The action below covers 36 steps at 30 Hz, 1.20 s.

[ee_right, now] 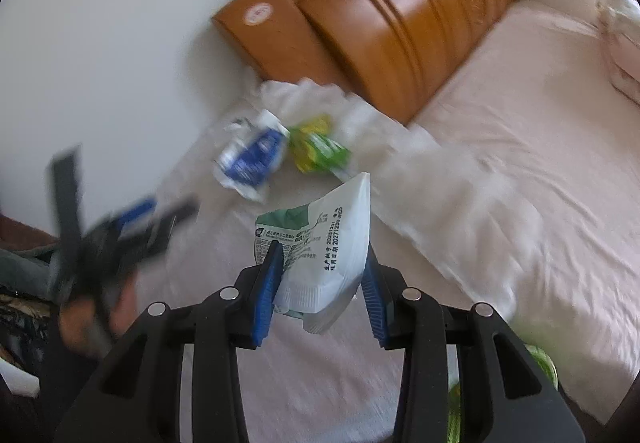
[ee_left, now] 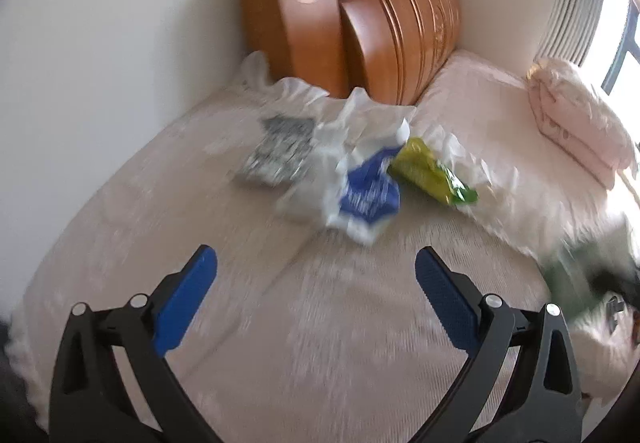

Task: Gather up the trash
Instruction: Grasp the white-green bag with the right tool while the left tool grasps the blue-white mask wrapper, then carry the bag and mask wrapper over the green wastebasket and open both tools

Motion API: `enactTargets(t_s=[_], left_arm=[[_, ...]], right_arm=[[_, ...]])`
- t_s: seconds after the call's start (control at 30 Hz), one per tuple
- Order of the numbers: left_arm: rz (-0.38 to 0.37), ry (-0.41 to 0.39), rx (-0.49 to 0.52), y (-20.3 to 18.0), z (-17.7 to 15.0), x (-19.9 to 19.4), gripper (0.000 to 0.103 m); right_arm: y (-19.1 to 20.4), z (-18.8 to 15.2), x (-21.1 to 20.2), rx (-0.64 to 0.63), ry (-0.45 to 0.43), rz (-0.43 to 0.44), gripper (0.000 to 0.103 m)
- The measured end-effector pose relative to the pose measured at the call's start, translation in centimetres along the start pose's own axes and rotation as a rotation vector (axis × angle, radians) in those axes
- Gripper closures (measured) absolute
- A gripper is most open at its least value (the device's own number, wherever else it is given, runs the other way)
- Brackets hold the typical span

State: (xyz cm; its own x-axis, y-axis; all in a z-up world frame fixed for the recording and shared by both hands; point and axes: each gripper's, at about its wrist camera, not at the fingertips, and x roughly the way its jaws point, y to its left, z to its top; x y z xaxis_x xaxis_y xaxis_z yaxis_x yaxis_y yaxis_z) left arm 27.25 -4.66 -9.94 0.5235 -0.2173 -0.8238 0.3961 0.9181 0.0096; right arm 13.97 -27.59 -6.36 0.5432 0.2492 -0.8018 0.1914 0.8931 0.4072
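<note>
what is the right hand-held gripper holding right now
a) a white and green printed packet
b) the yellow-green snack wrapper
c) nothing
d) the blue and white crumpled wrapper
a: in the right wrist view the right hand-held gripper has its blue pads closed on the white and green printed packet, while the blue and white crumpled wrapper and the yellow-green snack wrapper lie on the pink bedspread.

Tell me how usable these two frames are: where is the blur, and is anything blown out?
Left wrist view: motion blur smears the blue wrapper and yellow-green wrapper; the window is blown out. Right wrist view: the white packet in the right gripper is sharp, print readable; the left gripper and bed are streaked.
</note>
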Motion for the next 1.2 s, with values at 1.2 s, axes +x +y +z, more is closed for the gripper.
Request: enactTargets(t_s=[1.2], left_arm=[[0.064, -0.006, -0.153, -1.0, -8.1, -12.1, 0.043]], right_arm=[[-0.4, -7.9, -5.0, 0.01, 0.034, 0.083, 0.063]])
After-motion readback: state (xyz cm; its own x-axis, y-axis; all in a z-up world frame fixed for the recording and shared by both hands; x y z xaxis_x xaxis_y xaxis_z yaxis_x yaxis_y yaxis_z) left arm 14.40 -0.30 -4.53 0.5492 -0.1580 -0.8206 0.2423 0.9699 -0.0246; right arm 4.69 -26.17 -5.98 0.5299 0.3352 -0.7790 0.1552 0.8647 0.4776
